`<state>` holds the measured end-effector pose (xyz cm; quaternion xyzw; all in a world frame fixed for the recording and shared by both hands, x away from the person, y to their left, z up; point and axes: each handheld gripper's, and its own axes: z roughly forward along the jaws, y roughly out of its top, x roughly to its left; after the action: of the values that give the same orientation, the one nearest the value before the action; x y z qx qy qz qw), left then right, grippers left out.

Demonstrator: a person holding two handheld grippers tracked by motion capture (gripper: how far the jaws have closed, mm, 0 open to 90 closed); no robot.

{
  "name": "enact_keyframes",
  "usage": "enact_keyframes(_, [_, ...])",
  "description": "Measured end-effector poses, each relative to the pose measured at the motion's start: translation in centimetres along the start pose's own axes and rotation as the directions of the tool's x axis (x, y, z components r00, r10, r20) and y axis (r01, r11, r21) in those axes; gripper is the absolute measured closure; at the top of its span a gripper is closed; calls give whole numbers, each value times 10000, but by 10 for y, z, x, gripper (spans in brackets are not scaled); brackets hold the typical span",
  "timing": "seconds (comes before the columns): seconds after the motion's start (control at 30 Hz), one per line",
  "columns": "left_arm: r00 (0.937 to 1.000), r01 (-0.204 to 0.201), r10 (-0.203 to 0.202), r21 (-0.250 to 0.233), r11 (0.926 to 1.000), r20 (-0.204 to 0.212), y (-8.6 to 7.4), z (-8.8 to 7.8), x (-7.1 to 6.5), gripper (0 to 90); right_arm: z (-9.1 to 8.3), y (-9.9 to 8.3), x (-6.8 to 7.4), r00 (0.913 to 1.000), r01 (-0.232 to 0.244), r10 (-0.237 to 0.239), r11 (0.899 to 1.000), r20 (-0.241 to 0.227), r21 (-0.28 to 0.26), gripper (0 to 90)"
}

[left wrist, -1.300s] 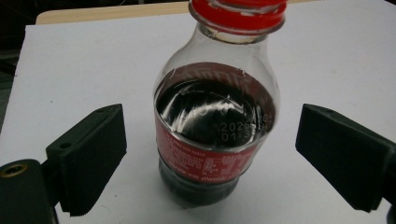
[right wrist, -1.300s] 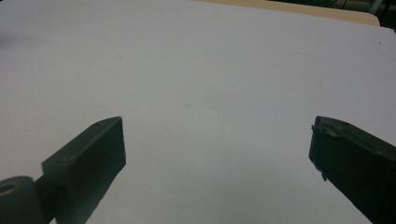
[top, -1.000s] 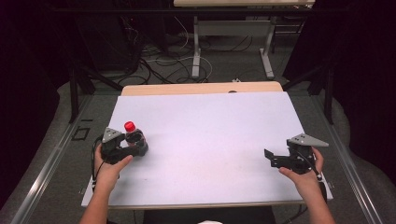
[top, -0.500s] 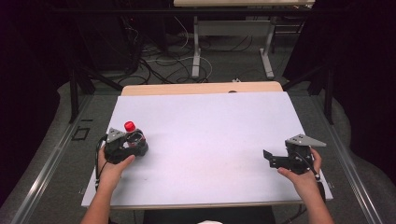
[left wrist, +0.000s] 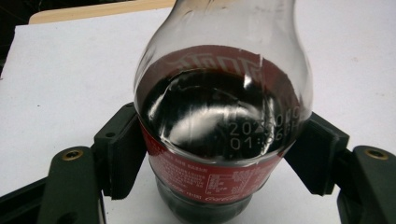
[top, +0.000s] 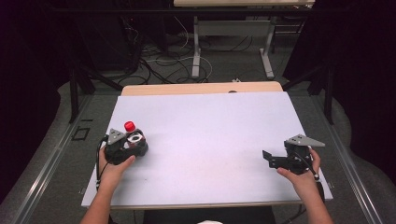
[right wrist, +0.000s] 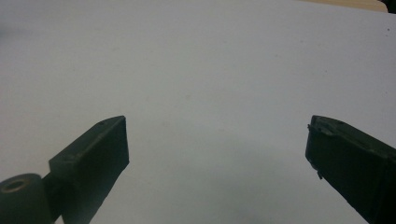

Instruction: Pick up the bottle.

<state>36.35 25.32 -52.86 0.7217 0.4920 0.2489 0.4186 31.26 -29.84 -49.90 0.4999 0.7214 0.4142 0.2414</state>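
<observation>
Up high, the left gripper sits at the table's left edge, just closed on a bottle with a red cap; the right gripper rests well apart near the right edge. Seen from the left gripper, both pads press the bottle's red label. From the right gripper, jaws gape wide over bare table, holding nothing.

Small cola bottle with red cap, dark liquid inside, red label, being kept upright near the table's left edge
</observation>
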Motion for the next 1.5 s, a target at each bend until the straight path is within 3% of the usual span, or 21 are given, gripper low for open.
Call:
enact_keyframes(0.93, [9996,32,-33,-30,10000,-281,3,-4,-3,301,3,-2,1,10000,-23,23,10000,-34,80,66])
enact_keyframes(1.5, [9979,440,-448,-179,9989,-460,7,-15,3,302,3,-3,1,10000,0,1,9999,-19,112,69])
